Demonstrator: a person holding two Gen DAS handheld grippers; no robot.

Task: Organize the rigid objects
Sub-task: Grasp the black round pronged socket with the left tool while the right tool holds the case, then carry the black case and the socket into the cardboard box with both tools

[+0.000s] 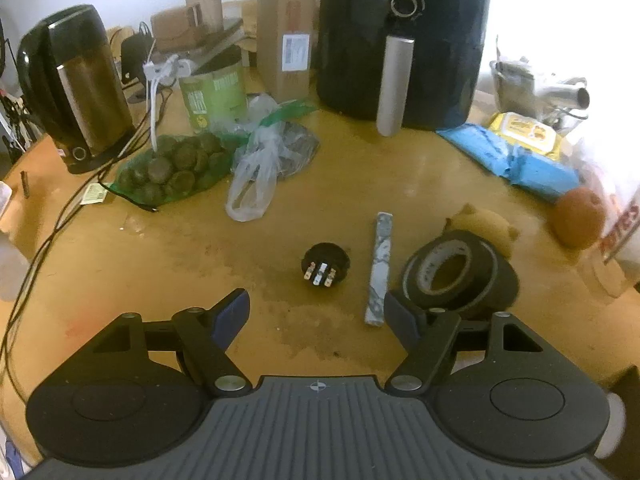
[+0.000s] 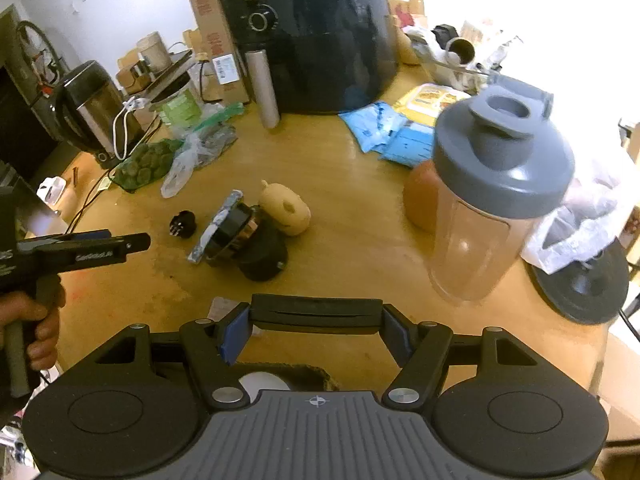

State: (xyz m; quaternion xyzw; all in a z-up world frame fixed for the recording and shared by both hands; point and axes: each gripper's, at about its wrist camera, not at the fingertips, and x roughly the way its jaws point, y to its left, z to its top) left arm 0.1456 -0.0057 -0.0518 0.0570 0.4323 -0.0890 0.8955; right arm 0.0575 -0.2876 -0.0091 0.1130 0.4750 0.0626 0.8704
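A round wooden table [image 1: 360,184] fills both views, crowded along its far edge: a black air fryer [image 1: 400,40] with a silver handle, a tall cardboard box [image 1: 286,28] to its left, a green tin [image 1: 214,94], a dark kettle [image 1: 76,88] at the left rim, a net bag of small green round things [image 1: 176,168] and a crumpled clear plastic bag [image 1: 256,172] in front of them. At the right lie blue packets [image 1: 516,156] with a yellow wipes pack [image 1: 528,132] behind them.

In the middle of the table sit the small items. A little black round plug-like part [image 1: 325,264], metal prongs up, lies on the bare wood. Just to its right is a slim marbled grey stick [image 1: 379,268], and beside that a roll of black tape [image 1: 452,274] resting tilted on a black disc. A tan sponge-like toy [image 1: 486,226] sits behind the tape, and an orange [image 1: 578,218] farther right.

The left gripper [image 1: 318,316] hovers above the table near the black part, its blue-padded fingers spread apart with nothing between them (its right finger overlaps the stick's near end in the view). A hand holds its handle at the left edge of the right wrist view.

The right gripper [image 2: 316,334] is clamped on a flat black bar-shaped object [image 2: 316,312], held crosswise between its pads. Beyond it to the right stands a clear shaker bottle [image 2: 480,220] with a grey lid.
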